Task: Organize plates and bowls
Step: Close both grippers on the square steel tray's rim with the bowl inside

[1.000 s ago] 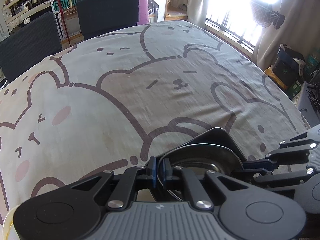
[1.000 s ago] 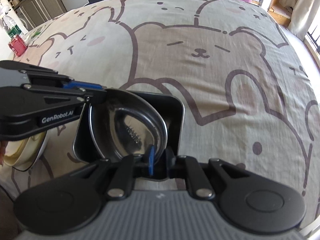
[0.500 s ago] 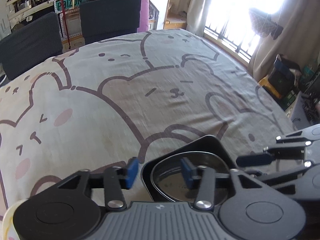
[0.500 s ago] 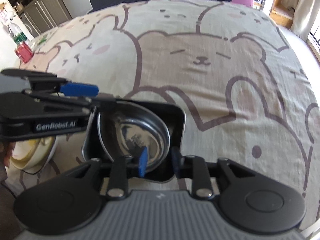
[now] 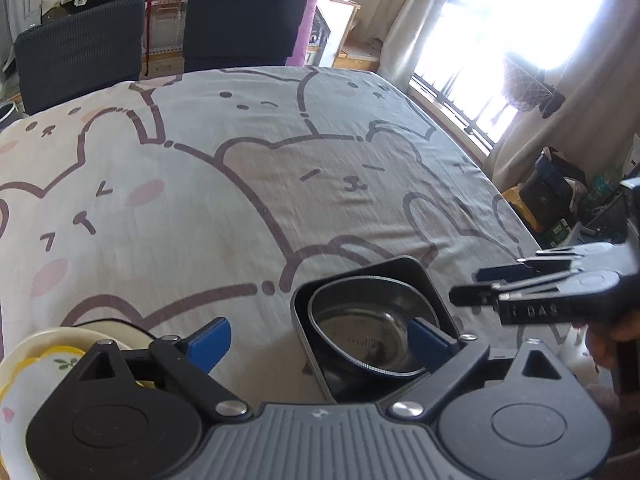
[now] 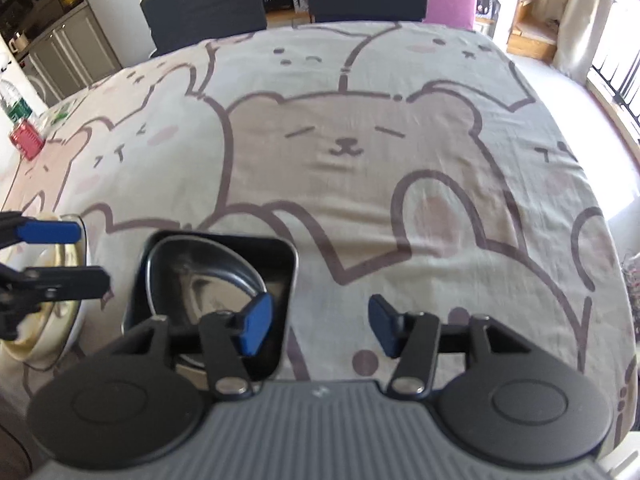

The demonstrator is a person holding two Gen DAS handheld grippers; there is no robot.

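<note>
A steel bowl sits nested inside a black square dish on the bear-print tablecloth, near the table's front edge. The left gripper hangs over it with its jaws spread wide, having just been opening; one blue pad hovers above the bowl's rim and the other stands outside the dish, neither pressing on anything. The right gripper has also just been opening and its jaws stand well apart, empty, with its left pad over the dish's right wall. A stack of cream plates lies just left of the dish. Two dark chairs stand at the far side
</note>
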